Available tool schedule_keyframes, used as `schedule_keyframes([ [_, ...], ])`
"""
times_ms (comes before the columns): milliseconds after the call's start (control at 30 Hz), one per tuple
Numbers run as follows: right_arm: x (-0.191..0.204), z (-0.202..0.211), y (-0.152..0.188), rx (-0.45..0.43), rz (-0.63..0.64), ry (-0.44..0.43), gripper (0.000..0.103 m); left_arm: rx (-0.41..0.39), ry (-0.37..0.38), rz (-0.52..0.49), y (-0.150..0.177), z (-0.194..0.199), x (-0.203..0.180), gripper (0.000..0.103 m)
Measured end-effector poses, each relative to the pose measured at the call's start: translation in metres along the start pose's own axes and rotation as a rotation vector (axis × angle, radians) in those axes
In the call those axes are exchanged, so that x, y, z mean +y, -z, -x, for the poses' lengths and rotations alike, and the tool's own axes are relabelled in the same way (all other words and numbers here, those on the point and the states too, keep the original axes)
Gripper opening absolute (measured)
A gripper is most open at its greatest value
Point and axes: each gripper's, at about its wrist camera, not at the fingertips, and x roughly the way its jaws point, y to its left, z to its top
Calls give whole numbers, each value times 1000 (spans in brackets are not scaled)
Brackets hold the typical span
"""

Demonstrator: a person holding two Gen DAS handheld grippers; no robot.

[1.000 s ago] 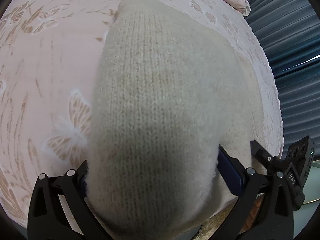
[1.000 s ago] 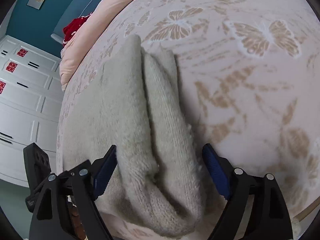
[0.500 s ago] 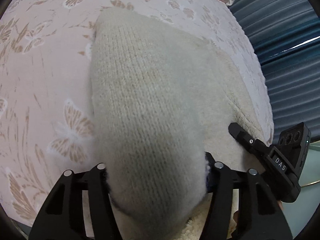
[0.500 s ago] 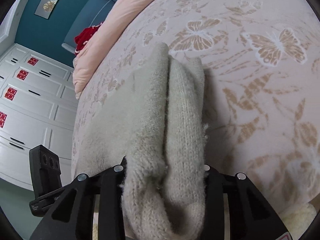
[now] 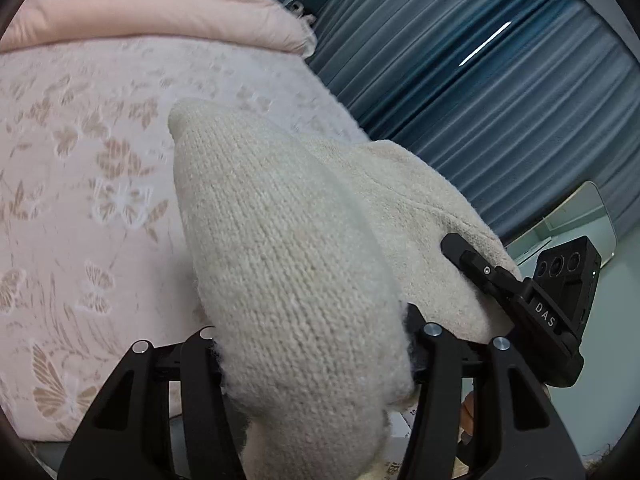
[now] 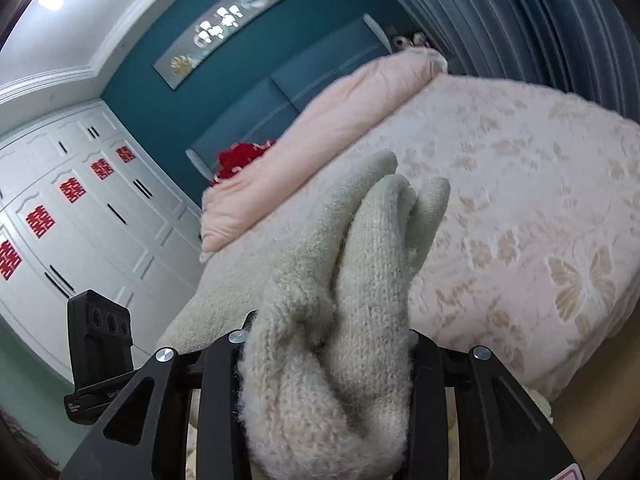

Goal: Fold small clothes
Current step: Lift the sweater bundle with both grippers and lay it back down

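Cream knit garment (image 5: 288,264) bunched thick between both grippers, lifted ahead of them over the butterfly-print bedspread (image 5: 80,184). Left gripper (image 5: 316,344) pinching one bundled end; right gripper (image 6: 324,344) clamped on the other, several folds (image 6: 384,216) sticking forward past its fingers. Beyond the left gripper, pink duvet (image 5: 160,12); to its right, blue curtain (image 5: 500,92). Left of the right gripper, white wardrobe (image 6: 80,208).

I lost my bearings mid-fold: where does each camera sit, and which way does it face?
Left wrist: on the left gripper, facing up the bed toward the curtains; its fingers clamp the knit garment.
Right wrist: on the right gripper, facing the wardrobe and headboard; its fingers clamp bunched knit.
Shared: garment, bed, pink pillow.
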Motion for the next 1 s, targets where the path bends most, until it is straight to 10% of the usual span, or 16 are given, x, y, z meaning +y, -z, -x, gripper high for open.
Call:
schedule_keyframes([
  [233, 85, 66, -27, -236, 175, -173, 34, -285, -11, -247, -26, 122, -64, 52],
  [567, 195, 43, -40, -311, 318, -418, 35, -586, -150, -391, -33, 258, -58, 54],
  [1000, 258, -43, -2, -164, 325, -455, 36, -624, -269, -323, -32, 302, 18, 56],
])
